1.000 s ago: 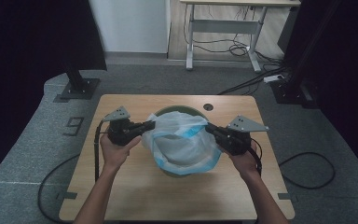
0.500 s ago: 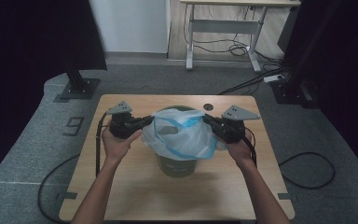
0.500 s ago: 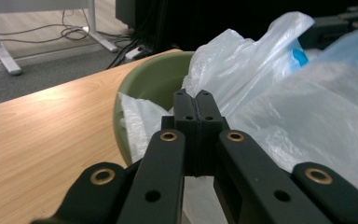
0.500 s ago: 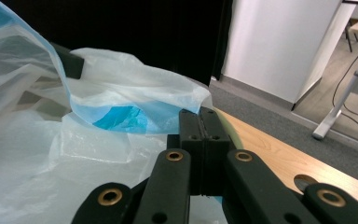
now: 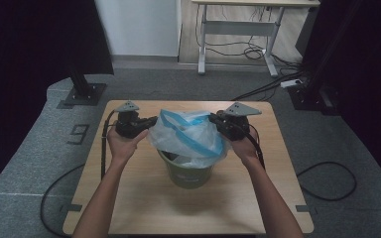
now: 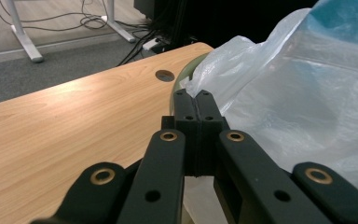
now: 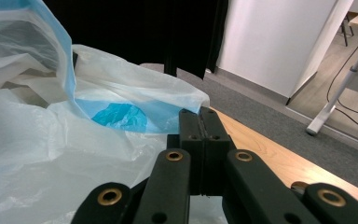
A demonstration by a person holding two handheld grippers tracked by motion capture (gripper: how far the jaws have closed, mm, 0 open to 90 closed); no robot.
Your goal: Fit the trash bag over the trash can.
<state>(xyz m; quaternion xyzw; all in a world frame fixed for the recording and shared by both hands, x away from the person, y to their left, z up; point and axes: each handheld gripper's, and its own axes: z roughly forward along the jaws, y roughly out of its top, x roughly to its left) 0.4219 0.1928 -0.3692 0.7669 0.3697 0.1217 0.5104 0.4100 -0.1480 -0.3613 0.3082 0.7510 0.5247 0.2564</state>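
Wooden table (image 5: 144, 198) is set in a dark room, and a green bin (image 5: 188, 173) is stood in its middle. From the left, the thin bag (image 5: 188, 136) over the bin is pinched by the left gripper (image 5: 151, 121) and, at its right edge, by the right gripper (image 5: 214, 119), both jaws pressed together on plastic. If it is pulled too hard, the bag could be torn or slipped out.

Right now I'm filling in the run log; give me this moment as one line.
left gripper: shut on plastic bag | right gripper: shut on plastic bag | bag: above green bin | table
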